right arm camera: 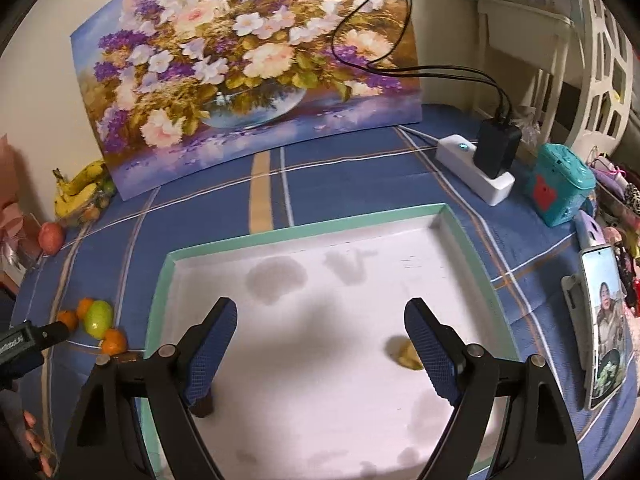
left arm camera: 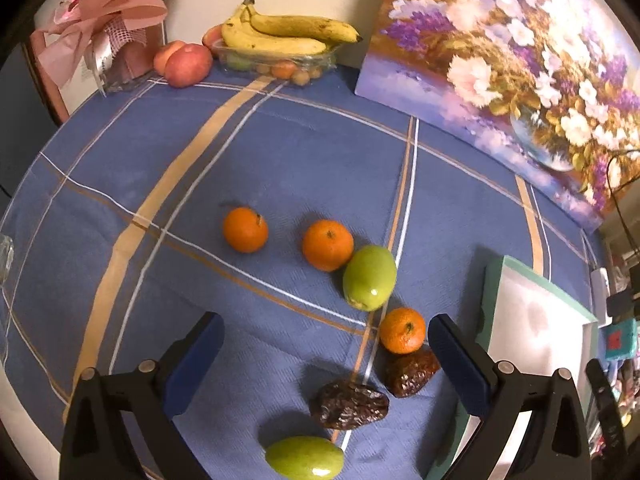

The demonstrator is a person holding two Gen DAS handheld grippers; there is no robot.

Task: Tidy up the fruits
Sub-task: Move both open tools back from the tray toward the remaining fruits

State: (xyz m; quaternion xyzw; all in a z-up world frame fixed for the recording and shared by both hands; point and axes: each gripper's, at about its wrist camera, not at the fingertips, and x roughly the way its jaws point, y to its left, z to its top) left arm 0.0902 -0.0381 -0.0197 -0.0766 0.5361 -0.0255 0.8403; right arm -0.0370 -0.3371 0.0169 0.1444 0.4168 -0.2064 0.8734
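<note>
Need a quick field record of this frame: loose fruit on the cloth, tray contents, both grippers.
surface: blue plaid tablecloth
loose oranges: three
loose green fruits: two
dark wrinkled fruits: two
tray: white inside, green rim; one yellowish piece and a dark item by the right gripper's left finger
left gripper: open, empty, above the loose fruit
right gripper: open, empty, above the tray
background: bananas, flower painting

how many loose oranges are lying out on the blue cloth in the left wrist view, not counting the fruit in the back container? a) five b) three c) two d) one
b) Three oranges lie on the blue cloth: one at the left, one in the middle, and one nearer the gripper.
</note>
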